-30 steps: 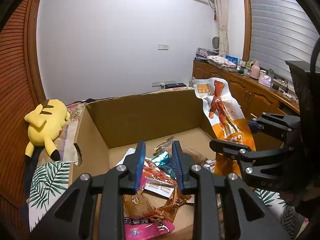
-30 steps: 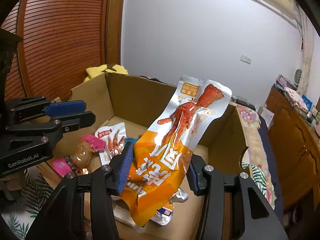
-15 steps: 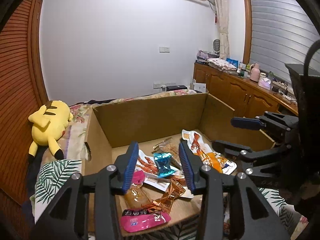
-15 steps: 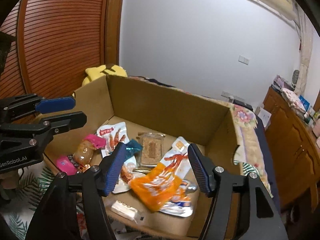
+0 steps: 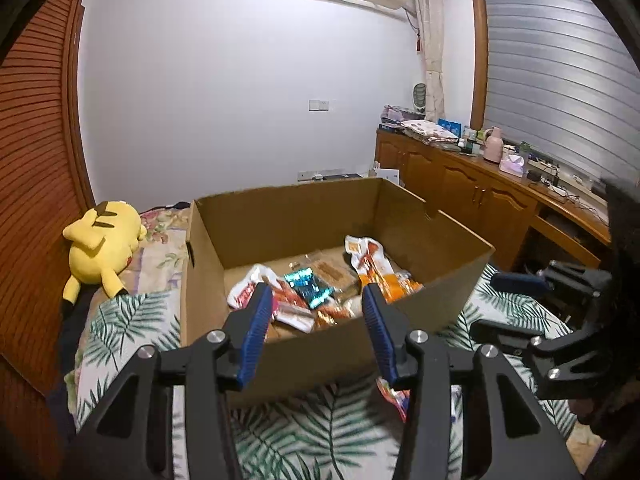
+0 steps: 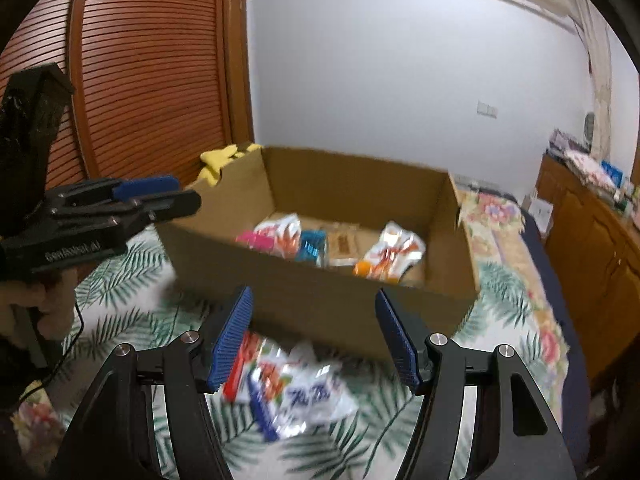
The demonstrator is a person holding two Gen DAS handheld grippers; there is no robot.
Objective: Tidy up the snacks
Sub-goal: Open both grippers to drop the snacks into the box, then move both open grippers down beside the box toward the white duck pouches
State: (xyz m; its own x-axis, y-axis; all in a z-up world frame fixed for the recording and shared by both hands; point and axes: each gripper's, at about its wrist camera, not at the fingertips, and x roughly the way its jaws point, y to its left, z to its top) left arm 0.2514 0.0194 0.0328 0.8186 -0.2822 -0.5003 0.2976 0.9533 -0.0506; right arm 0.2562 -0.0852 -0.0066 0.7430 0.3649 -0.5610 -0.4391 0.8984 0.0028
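orange packet [image 5: 374, 270] dropped in box [image 5: 304, 354]; both tools withdrawn | left tool [image 5: 318, 326] opening

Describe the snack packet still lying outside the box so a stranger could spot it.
Find the open cardboard box on the leaf-print bedspread. In front of its near wall lies a white snack packet with blue and red print, the only one outside the box.

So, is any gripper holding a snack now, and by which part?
Nothing is held. The left gripper, jaws opening, and the right gripper are both empty.
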